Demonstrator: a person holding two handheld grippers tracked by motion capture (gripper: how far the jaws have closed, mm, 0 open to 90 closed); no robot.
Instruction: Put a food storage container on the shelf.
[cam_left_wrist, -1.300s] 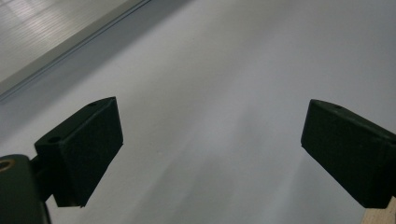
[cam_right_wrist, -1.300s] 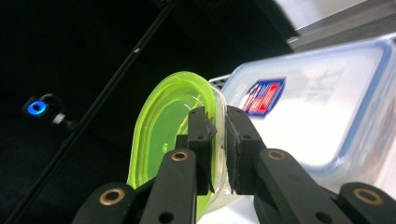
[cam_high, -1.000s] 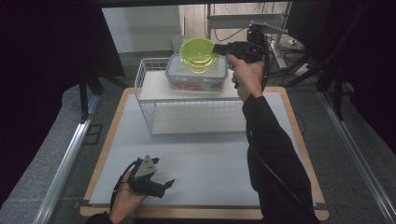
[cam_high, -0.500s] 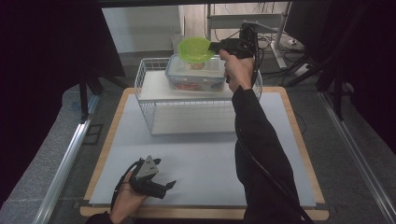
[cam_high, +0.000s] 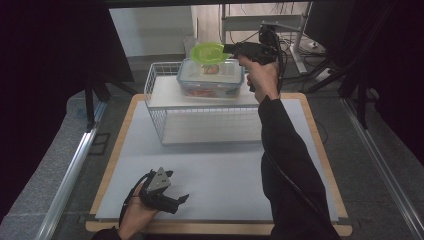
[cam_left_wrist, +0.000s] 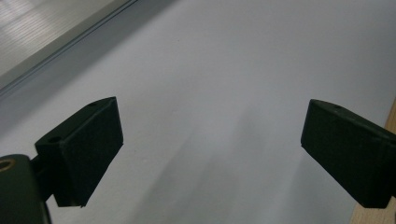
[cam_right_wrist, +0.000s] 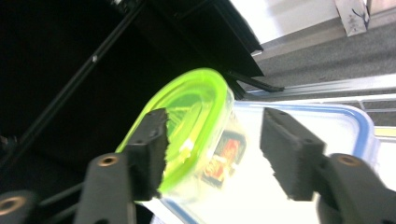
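Note:
A small clear tub with a lime-green lid (cam_high: 209, 52) (cam_right_wrist: 196, 116) stands on a clear, blue-rimmed storage box (cam_high: 210, 79) (cam_right_wrist: 327, 135), which rests on a white wire rack (cam_high: 165, 95) at the back of the table. My right gripper (cam_high: 229, 48) (cam_right_wrist: 215, 140) is raised beside the tub. It is open: one jaw overlaps the green lid's edge and the other stands clear of the tub. My left gripper (cam_high: 179, 201) (cam_left_wrist: 210, 140) rests low on the white table mat (cam_high: 220, 170) near the front edge, open with nothing between its jaws.
The mat lies on a wooden board (cam_high: 320, 150). Metal rails run along the left (cam_high: 70, 170) and right (cam_high: 385, 170) sides. Black frame posts and cables (cam_high: 300, 45) stand behind the rack. The person's right sleeve (cam_high: 285, 165) stretches across the mat's right half.
My right gripper has moved left and slightly up until its jaws stand at the green-lidded tub; little has shifted in the last half second. The left gripper has stayed put.

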